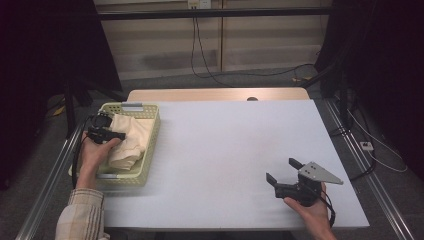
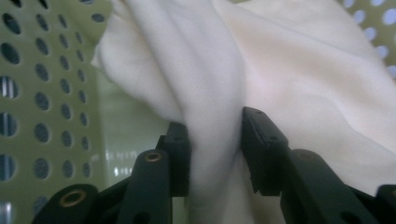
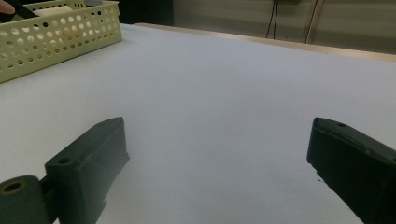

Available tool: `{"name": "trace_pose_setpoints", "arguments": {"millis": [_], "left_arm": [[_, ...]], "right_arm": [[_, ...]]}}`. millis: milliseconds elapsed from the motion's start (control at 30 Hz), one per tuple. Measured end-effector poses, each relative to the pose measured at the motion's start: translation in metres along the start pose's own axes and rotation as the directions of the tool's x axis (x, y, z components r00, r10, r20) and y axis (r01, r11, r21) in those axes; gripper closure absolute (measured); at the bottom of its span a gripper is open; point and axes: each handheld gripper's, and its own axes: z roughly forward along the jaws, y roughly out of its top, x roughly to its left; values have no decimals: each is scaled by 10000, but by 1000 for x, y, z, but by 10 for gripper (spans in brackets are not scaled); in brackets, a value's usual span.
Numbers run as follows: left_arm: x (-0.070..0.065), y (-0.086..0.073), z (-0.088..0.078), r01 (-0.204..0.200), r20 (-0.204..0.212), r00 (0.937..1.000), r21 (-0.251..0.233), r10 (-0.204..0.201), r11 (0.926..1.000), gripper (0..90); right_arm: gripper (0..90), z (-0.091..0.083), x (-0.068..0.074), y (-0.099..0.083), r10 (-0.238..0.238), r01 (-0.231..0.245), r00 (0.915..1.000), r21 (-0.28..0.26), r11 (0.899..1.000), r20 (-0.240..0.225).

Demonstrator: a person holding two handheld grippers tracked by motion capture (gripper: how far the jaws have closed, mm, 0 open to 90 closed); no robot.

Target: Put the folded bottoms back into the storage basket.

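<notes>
Lab-like recording setup, white-topped table (image 1: 235, 150) flanked by metal rails (image 1: 370, 165), black curtains (image 1: 385, 60) on both sides, cables (image 1: 200, 55) hanging down a plain panelled wall (image 1: 165, 45), grey carpeted floor (image 1: 210, 82)

Beige panelled wall (image 1: 250, 45), grey floor (image 1: 250, 79), dangling black cables (image 1: 196, 45)

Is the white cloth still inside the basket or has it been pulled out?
Inside. The cream cloth lies bunched in the perforated basket, and the left hand-held gripper is closed on a fold of it.
</notes>
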Motion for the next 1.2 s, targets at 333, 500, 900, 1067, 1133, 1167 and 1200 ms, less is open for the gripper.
{"name": "trace_pose_setpoints", "arguments": {"millis": [333, 500, 900, 1067, 1133, 1167, 1200], "left_arm": [[6, -2, 2, 422, 39, 9991, -124, -422, 9990, 575], [9, -3, 2, 600, 71, 9982, -121, -599, 9981, 534], [15, -4, 6, 1119, 62, 9937, 55, -1119, 9937, 465], [16, -4, 5, 1072, 186, 9940, 89, -1074, 9942, 461], [17, -4, 5, 1026, 312, 9942, 94, -1029, 9947, 442], [16, -4, 5, 1033, 416, 9937, 96, -1036, 9946, 422], [15, -4, 5, 1023, 537, 9933, 85, -1026, 9947, 390]], "right_arm": [[48, 0, 1, 0, 52, -52, 10000, -8, 10000, 14], [48, 0, 1, 0, 60, -60, 10000, 7, 10000, 9], [49, 0, 0, 0, 77, -77, 10000, 12, 10000, 3], [49, 0, 0, 0, 77, -77, 10000, 8, 10000, 5], [49, 1, 0, 0, 72, -72, 10000, 10, 10000, 6], [49, 1, 0, 0, 75, -75, 10000, 13, 10000, 7], [50, 1, 0, 0, 73, -73, 10000, 11, 10000, 10]]}}
